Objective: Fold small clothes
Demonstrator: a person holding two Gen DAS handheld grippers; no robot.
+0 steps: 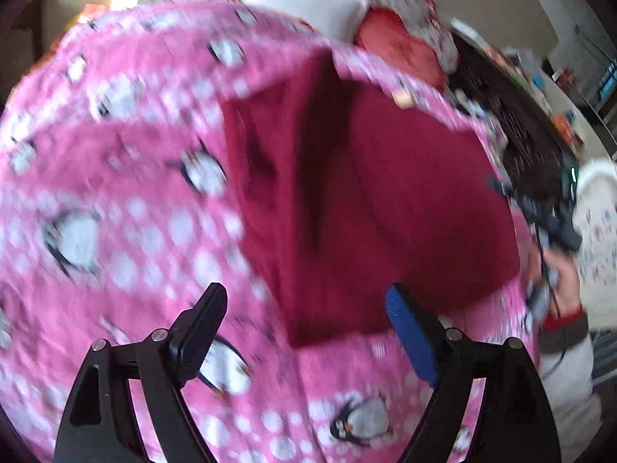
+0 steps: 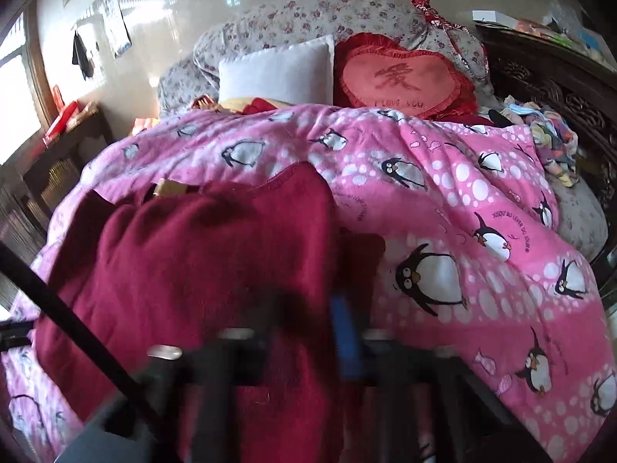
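Note:
A dark red garment (image 1: 385, 208) lies partly folded on a pink penguin-print blanket (image 1: 115, 193). My left gripper (image 1: 304, 305) is open and empty, hovering over the garment's near edge. In the right wrist view the garment (image 2: 193, 270) is lifted close to the camera. My right gripper (image 2: 308, 308) is blurred, its fingers close together with the red cloth between them. The right gripper and the hand holding it also show at the right edge of the left wrist view (image 1: 551, 227).
A white pillow (image 2: 277, 73), a red heart cushion (image 2: 401, 77) and a floral bolster (image 2: 308, 15) lie at the bed's head. A dark carved bed frame (image 2: 559, 88) runs along the right, with a heap of small clothes (image 2: 551, 131) beside it.

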